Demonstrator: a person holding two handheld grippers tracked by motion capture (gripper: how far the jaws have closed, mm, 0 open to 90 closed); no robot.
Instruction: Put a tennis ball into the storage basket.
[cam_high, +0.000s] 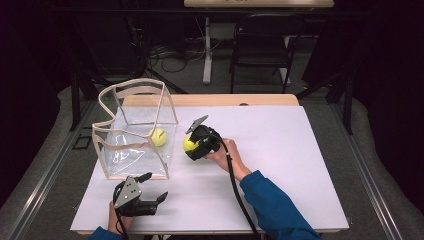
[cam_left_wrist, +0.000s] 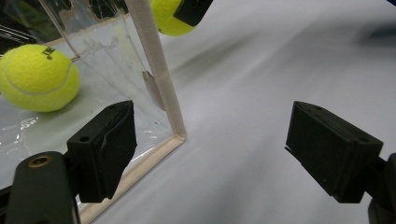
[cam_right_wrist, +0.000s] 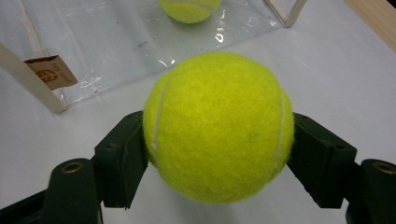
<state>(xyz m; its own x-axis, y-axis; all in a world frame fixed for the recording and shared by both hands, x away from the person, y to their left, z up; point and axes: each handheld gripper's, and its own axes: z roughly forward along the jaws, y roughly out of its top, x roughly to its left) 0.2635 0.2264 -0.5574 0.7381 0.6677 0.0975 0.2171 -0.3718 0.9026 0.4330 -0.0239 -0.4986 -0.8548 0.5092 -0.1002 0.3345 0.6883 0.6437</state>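
Right then, your right gripper (cam_high: 192, 146) had a yellow tennis ball (cam_right_wrist: 218, 127) clamped between its two black jaws, one jaw pressed on each side of the ball. In the high view that held ball (cam_high: 189, 144) sat just beside the right-hand wall of the clear bag (cam_high: 135, 130), close above the white worktop (cam_high: 280, 165); whether it touched the surface I could not tell. A second tennis ball (cam_high: 159, 137) lay inside the bag, on its floor, towards the far right corner. The bag stood upright with its beige-trimmed mouth open at the top, and a small brown label (cam_right_wrist: 50, 72) showed on one of its beige edge strips.

Your left gripper (cam_high: 152, 194) was near the front edge of the worktop, just in front of the bag's near right corner, with its jaws spread wide apart and nothing between them. In the left gripper view, the bag's corner trim (cam_left_wrist: 159, 84) stood beyond the left jaw, with the ball inside the bag (cam_left_wrist: 38, 77) seen through the clear wall.

Your right sleeve (cam_high: 275, 207) was blue. Beyond the worktop stood a dark chair (cam_high: 262, 45).
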